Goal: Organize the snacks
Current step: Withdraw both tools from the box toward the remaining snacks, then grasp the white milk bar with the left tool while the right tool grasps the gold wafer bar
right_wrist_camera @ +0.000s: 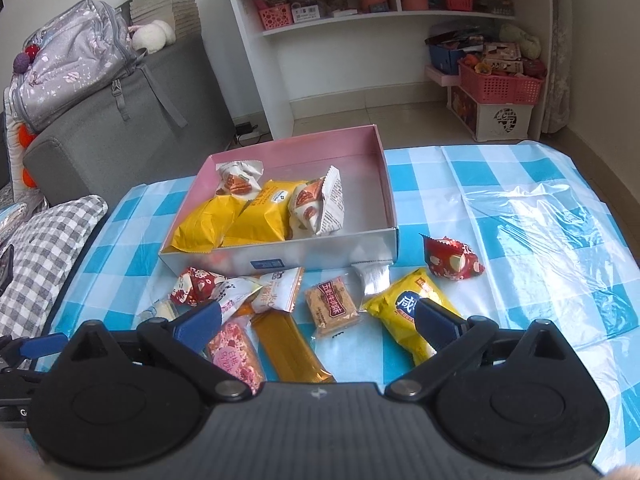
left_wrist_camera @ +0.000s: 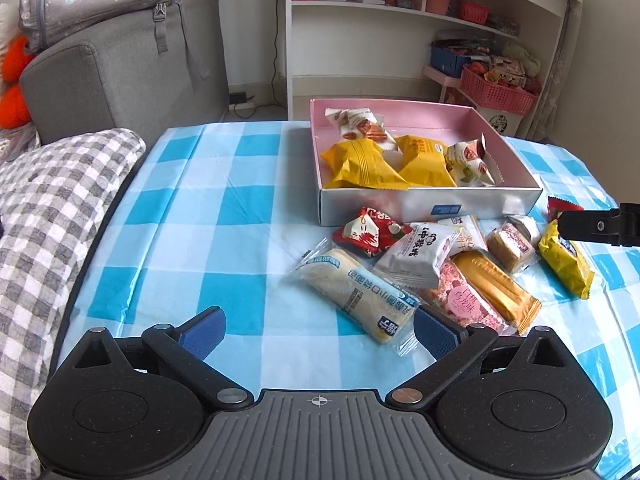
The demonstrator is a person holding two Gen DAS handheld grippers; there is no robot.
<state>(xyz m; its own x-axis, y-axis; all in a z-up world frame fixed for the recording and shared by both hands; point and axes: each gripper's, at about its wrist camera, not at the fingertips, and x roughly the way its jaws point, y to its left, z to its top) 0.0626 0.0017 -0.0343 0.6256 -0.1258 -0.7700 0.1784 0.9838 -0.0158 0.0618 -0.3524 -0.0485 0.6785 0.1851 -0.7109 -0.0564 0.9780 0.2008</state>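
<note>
A pink-lined box [left_wrist_camera: 516,152] [right_wrist_camera: 384,184] on the blue checked tablecloth holds yellow packets [left_wrist_camera: 360,164] [right_wrist_camera: 256,216] and white nut-print packets [left_wrist_camera: 360,128] [right_wrist_camera: 320,204]. Loose snacks lie in front of it: a long pale bread packet [left_wrist_camera: 360,296], a white packet [left_wrist_camera: 420,256], a red packet [left_wrist_camera: 368,232] [right_wrist_camera: 196,284], a pink bar [left_wrist_camera: 464,300] [right_wrist_camera: 236,352], a gold bar [left_wrist_camera: 496,288] [right_wrist_camera: 288,348], a brown cake [right_wrist_camera: 332,308], a yellow packet [left_wrist_camera: 564,260] [right_wrist_camera: 404,316] and a red packet [right_wrist_camera: 452,260]. My left gripper [left_wrist_camera: 316,328] is open and empty beside the bread packet. My right gripper [right_wrist_camera: 316,320] is open and empty over the pile.
A grey checked cushion [left_wrist_camera: 52,216] lies at the table's left edge, with a grey sofa [left_wrist_camera: 132,68] behind. White shelves [left_wrist_camera: 400,20] and pink baskets [left_wrist_camera: 496,88] stand beyond the table. Clear plastic [right_wrist_camera: 552,216] covers the cloth at the right.
</note>
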